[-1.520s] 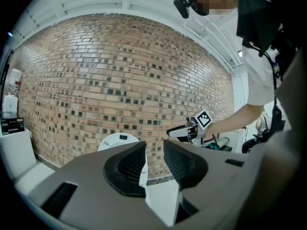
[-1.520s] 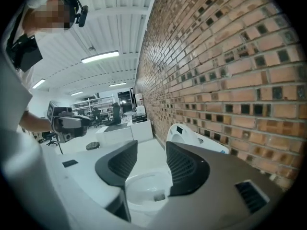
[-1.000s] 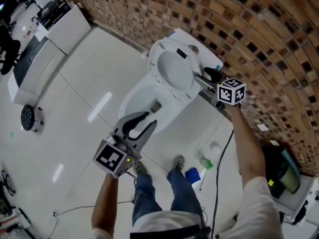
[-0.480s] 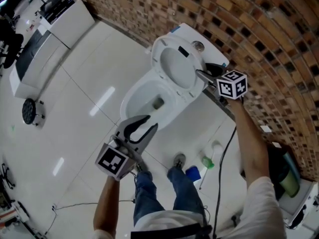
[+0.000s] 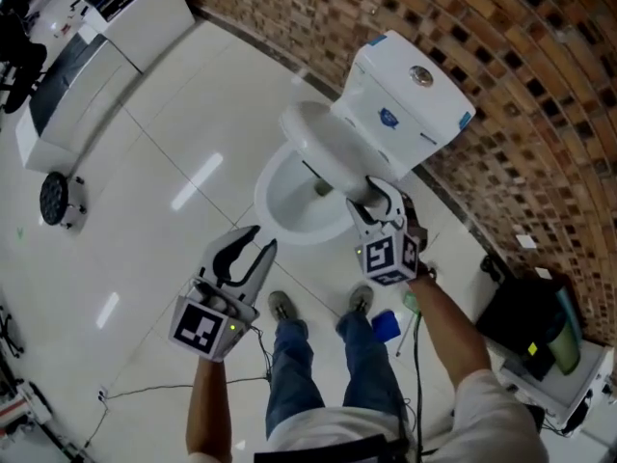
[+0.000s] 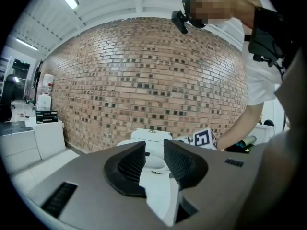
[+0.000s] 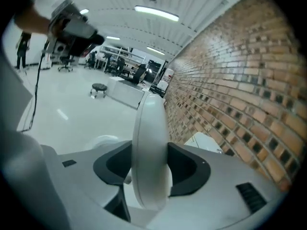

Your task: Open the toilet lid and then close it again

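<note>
Nearest to me, my left gripper [image 5: 258,241] hangs over the floor, well apart from the toilet. Its jaws stand partly apart with nothing between them.

Further out, my right gripper [image 5: 383,189] has just been closing its jaws, and they now clamp the free front rim of the toilet lid [image 5: 328,148].

The lid sits partway between upright and shut, tilted over the bowl [image 5: 294,205], which shows open beneath it. I judge the job unfinished: the lid must yet come flat onto the bowl, and then I let go.

Its long axis runs from the rim in my jaws back to the hinge at the tank [image 5: 405,104]. Its underside faces down toward the bowl. In the right gripper view I see the lid [image 7: 149,143] edge-on.
</note>
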{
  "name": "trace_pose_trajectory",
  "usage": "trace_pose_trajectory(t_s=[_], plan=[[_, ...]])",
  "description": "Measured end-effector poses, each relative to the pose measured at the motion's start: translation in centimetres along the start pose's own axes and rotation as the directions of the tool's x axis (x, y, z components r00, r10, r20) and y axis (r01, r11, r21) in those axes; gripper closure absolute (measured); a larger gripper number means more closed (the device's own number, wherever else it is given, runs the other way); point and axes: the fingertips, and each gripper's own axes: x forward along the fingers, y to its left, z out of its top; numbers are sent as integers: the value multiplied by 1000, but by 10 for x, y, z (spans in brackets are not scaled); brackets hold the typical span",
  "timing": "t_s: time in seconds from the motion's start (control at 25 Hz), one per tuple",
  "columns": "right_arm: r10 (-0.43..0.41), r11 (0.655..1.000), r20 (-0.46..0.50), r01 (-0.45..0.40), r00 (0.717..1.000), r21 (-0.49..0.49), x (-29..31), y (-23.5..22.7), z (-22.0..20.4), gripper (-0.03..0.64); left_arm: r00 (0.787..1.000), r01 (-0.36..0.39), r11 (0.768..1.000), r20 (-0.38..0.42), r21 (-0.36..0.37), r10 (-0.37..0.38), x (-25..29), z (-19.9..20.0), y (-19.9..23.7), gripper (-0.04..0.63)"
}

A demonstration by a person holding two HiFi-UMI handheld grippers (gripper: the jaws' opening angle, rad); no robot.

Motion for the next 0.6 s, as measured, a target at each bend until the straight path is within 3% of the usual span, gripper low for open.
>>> trace_pose_trajectory(t_s=[0.12, 0.32, 0.6], plan=[[-85, 983, -40, 77, 996, -167, 14, 73, -12, 399, 1000, -22, 1000, -14, -12, 21, -30, -24, 18, 479], [-182, 910, -78, 137, 980, -392, 47, 172, -47, 380, 996, -81, 995, -38, -58, 79, -83, -67, 46, 479], [-186, 812, -153, 64, 971, -580, 107, 253, -119, 322, 985, -155, 983, -93, -97, 146, -129, -138, 71, 479]])
